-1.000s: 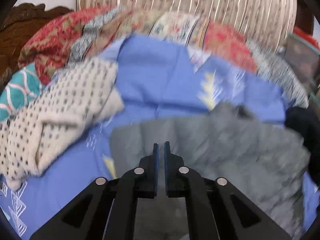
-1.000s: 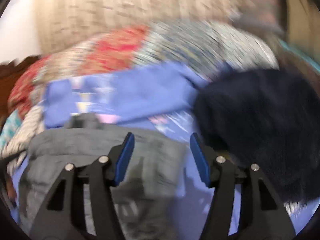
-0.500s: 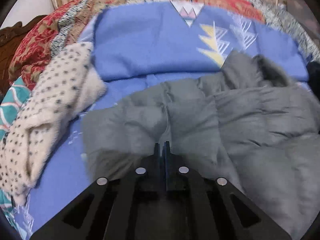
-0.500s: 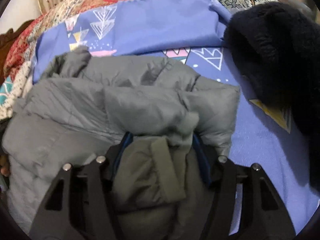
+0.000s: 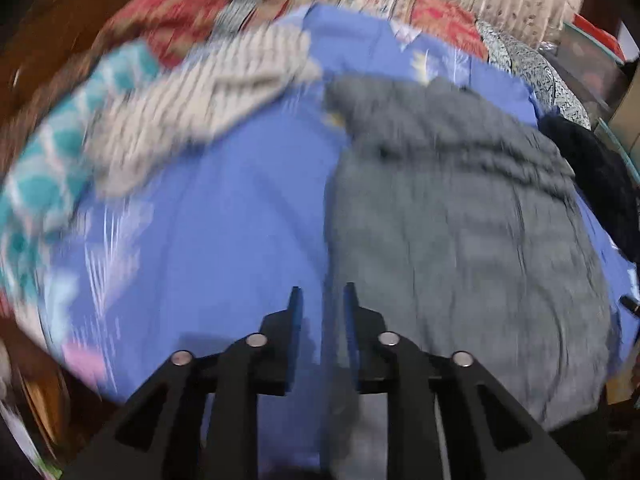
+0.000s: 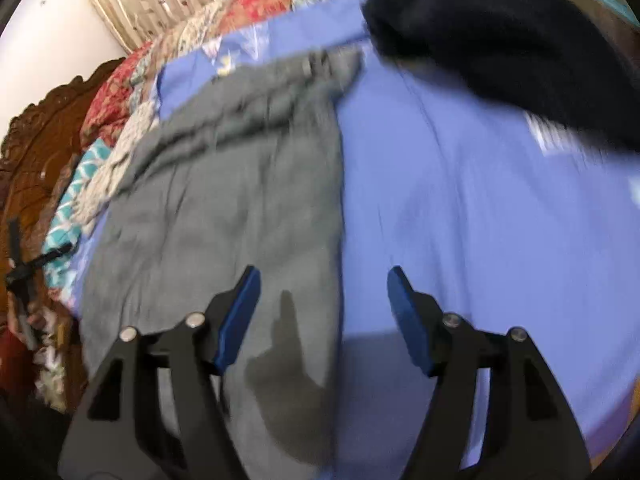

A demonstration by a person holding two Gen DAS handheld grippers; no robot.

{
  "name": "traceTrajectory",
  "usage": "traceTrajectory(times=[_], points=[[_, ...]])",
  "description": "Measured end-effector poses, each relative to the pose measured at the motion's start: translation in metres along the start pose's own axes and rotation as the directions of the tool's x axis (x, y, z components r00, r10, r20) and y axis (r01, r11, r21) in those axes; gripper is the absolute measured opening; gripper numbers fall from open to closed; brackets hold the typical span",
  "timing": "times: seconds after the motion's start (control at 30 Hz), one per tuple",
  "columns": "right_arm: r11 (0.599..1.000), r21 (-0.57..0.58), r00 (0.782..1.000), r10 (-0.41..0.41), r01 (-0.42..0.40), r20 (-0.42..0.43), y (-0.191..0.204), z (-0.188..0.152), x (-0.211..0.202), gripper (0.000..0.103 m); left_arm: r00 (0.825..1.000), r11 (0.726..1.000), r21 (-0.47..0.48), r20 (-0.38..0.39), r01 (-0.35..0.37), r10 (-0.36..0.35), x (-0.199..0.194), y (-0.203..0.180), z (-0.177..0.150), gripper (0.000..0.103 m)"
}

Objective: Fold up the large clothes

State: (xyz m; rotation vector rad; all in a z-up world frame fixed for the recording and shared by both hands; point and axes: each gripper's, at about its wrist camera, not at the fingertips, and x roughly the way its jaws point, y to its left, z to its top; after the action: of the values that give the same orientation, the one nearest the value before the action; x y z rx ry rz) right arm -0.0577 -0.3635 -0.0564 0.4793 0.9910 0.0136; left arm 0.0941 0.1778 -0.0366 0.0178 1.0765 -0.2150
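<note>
Carved wooden headboard (image 6: 36, 128), white wall (image 6: 48, 36)

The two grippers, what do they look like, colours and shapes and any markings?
Both match. The left gripper and right gripper are matte black angular frames with triangular cut-outs, jaws faced with flat blue pads, and four round silver pins across each linkage. No cables, labels or sleeves are visible in either wrist view.

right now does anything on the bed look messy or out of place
Nothing looks damaged or spilled. The grey jacket lies flat on the blue sheet, with its collar end rumpled. A spotted cream garment and a dark fuzzy one sit unfolded at the sides. Both tools, left and right, are open and empty.
</note>
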Motion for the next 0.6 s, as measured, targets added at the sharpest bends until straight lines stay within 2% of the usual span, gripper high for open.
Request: traceTrajectory(times=[0.1,0.17,0.23,0.43,0.6], points=[[0.998,0.051,0.999,0.041,-0.039,-0.033,-0.014,-0.046,-0.013,0.063,0.997,0.995,-0.088,-0.062,0.048,-0.054,0.0,0.016,-0.047,0.054],[0.997,0.059,0.997,0.059,-0.056,-0.049,-0.016,-0.063,-0.013,0.063,0.993,0.987,-0.136,-0.069,0.089,-0.099,-0.002,0.02,-0.073,0.056],[0.997,0.037,0.996,0.064,-0.062,-0.064,-0.014,-0.077,-0.015,0.063,0.991,0.984,-0.148,-0.072,0.1,-0.112,-0.004,0.021,-0.091,0.059],[0.994,-0.029,0.989,0.098,-0.101,-0.111,0.0,-0.099,-0.019,0.063,0.98,0.976,-0.134,-0.086,0.169,-0.182,-0.007,0.01,-0.129,0.065],[0.99,-0.079,0.982,0.103,-0.116,-0.159,0.012,-0.11,-0.012,0.064,0.955,0.956,-0.159,-0.13,0.246,-0.267,0.01,0.0,-0.154,0.073]])
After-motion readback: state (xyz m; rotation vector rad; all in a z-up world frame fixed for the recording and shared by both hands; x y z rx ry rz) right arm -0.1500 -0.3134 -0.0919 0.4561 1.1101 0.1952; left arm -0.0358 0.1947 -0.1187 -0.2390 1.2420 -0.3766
